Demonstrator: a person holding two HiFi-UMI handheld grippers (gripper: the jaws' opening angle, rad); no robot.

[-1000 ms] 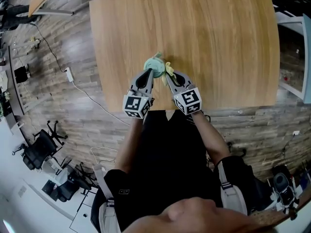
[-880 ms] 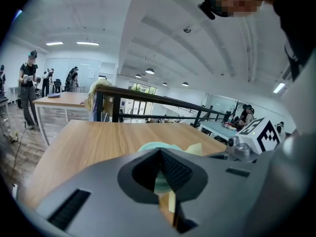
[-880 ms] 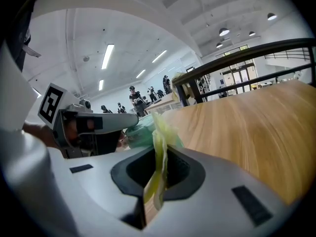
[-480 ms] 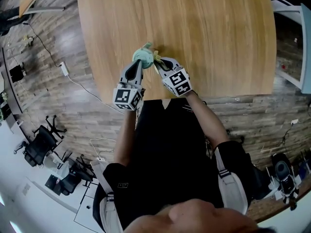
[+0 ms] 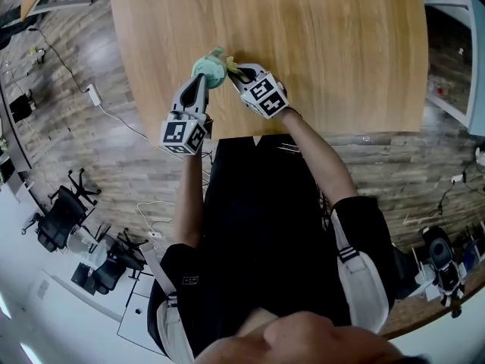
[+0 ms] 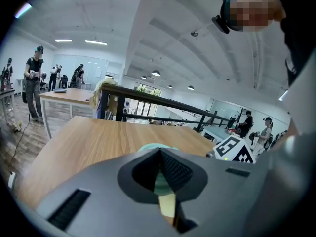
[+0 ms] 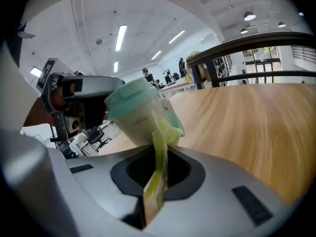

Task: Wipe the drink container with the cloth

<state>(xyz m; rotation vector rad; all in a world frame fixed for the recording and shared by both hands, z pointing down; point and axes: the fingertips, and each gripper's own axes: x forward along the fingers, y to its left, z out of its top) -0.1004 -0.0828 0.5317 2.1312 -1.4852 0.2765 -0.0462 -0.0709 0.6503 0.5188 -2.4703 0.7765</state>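
2 clenched tools: left tool (image 5: 198, 83) holds the tilted drink container (image 7: 137, 116), lid (image 7: 126, 99) leaning leftward; right tool (image 5: 234, 75) pinches the cloth (image 7: 158, 148).

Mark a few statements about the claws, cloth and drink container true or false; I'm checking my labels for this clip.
1. The right claw pinches a yellow-green cloth. True.
2. The left claw is open and empty. False: it is shut on the drink container.
3. The cloth lies against the drink container. True.
4. The container's lid is red. False: it is mint green.
5. The table is glass. False: it is wood.
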